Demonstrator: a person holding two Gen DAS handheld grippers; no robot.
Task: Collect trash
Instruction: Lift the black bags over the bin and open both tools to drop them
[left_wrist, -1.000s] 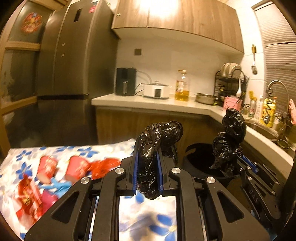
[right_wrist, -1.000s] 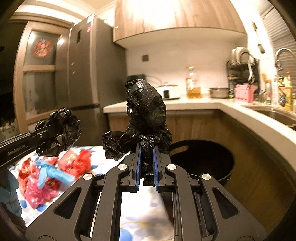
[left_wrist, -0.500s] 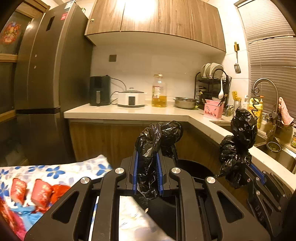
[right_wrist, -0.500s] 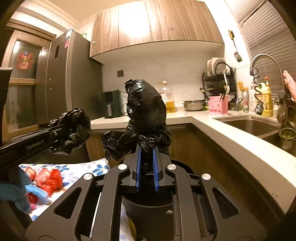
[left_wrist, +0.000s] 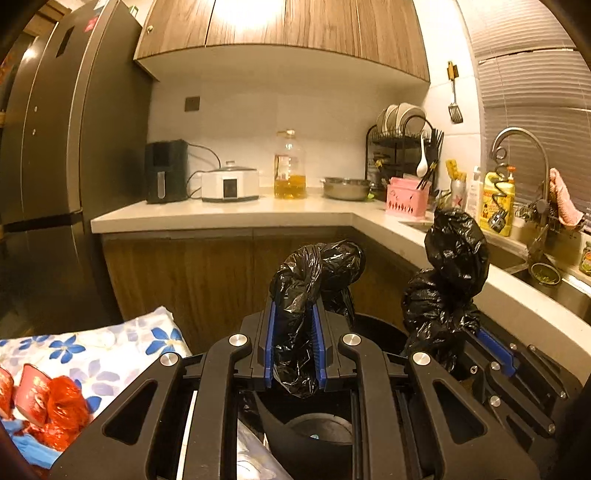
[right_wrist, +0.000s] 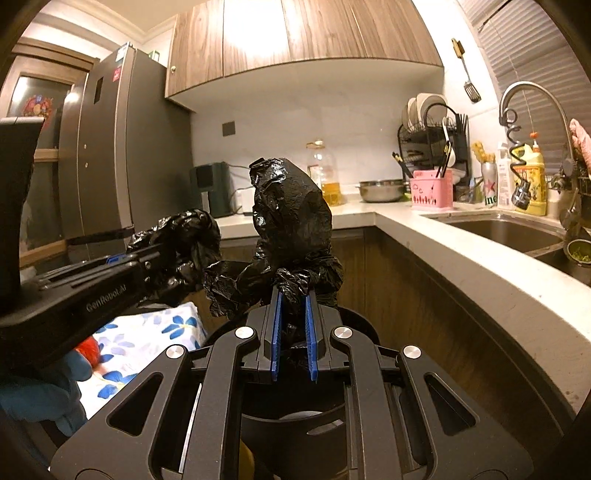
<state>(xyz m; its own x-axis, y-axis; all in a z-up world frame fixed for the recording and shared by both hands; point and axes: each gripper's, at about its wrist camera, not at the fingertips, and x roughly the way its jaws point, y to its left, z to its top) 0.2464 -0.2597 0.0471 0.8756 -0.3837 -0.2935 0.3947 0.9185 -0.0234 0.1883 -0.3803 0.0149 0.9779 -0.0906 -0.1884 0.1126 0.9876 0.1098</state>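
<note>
Above the round black trash bin (left_wrist: 373, 332), beside the kitchen counter (left_wrist: 229, 218): left gripper (left_wrist: 295, 343), blue pads pinched onto a bunched fold of black trash bag (left_wrist: 314, 273); right gripper (right_wrist: 293, 332), pads likewise clamped on another bunch of the same black plastic (right_wrist: 291, 218), puffed upright above the jaws. Left gripper's side, in the right wrist view, marked "GenRobot.AI" (right_wrist: 110, 297); below it, a blue-gloved hand (right_wrist: 40, 398). At lower left, floral-print cloth (left_wrist: 110, 354) with red cups and crumpled red wrappers (left_wrist: 55, 410). On the counter: black appliance (left_wrist: 162, 171), white cooker (left_wrist: 229, 184), oil bottle (left_wrist: 290, 166), steel bowl (left_wrist: 345, 188), pink utensil caddy (left_wrist: 408, 199). Near the faucet (right_wrist: 532, 107), yellow detergent bottle (right_wrist: 532, 181) and a can showing only the letters "ine" (right_wrist: 490, 184); other labels illegible.
</note>
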